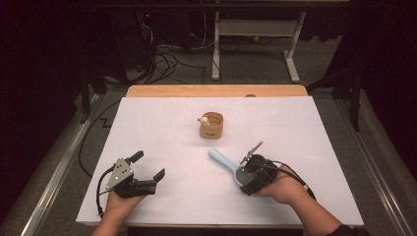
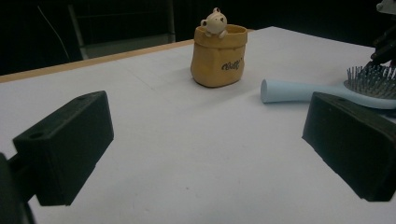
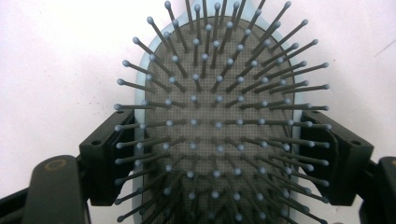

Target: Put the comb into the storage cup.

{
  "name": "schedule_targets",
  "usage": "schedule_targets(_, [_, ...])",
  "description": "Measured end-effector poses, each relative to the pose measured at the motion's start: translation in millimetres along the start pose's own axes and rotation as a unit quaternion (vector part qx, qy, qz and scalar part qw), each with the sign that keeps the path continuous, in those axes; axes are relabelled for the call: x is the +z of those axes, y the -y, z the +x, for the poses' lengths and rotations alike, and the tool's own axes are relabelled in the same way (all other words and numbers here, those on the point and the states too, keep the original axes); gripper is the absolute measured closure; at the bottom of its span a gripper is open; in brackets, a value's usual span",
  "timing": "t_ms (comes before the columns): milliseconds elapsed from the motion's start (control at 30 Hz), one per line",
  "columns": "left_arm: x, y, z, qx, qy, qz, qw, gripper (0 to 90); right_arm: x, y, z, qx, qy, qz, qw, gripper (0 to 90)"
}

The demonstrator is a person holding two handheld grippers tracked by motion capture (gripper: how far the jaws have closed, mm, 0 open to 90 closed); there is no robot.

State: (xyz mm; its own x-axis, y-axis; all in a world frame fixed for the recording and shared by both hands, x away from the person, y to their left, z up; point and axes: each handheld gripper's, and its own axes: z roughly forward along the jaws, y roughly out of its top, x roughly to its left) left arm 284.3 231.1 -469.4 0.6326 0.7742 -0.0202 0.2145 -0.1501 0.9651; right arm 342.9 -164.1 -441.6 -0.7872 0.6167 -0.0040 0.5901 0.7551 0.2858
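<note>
A light blue hairbrush [image 1: 222, 160] lies bristles up on the white table top, its handle pointing to the far left. My right gripper [image 1: 244, 176] is shut on the brush's oval head [image 3: 215, 116], one black jaw against each side edge. To the left, my left gripper [image 1: 149, 164] rests near the front of the table, open, with nothing between its fingers [image 2: 65, 144]. In the left gripper view the brush handle [image 2: 299, 90] lies ahead to the right. A tan sack-shaped cup [image 1: 211, 126] with a small bear figure on its rim [image 2: 214, 22] stands upright at mid-table.
A white sheet [image 1: 295, 128] covers the table, with a wooden strip [image 1: 216, 91] along the far edge. Beyond it are a desk frame and cables on the floor. Bare sheet lies between the two grippers and around the cup [image 2: 218, 58].
</note>
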Motion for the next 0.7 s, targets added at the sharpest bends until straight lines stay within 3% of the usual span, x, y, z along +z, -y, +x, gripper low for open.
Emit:
schedule_targets(433, [2.1, 0.1, -3.7, 0.009, -0.005, 0.005, 0.9999, 2.8, -12.8, 1.4, 1.4, -0.004, -0.009, -0.020, 0.9998, 20.9])
schedule_targets(567, [6.0, 0.1, -3.2, 0.019, -0.009, 0.020, 0.9996, 5.0, -17.4, 0.6, 1.2, -0.008, -0.012, -0.025, 0.9996, 20.8])
schedule_targets(700, [8.1, -3.7, -2.4, 0.021, -0.017, 0.012, 0.9996, 3.1, -19.9, -1.3, 1.4, -0.009, -0.015, -0.028, 0.9995, 20.8])
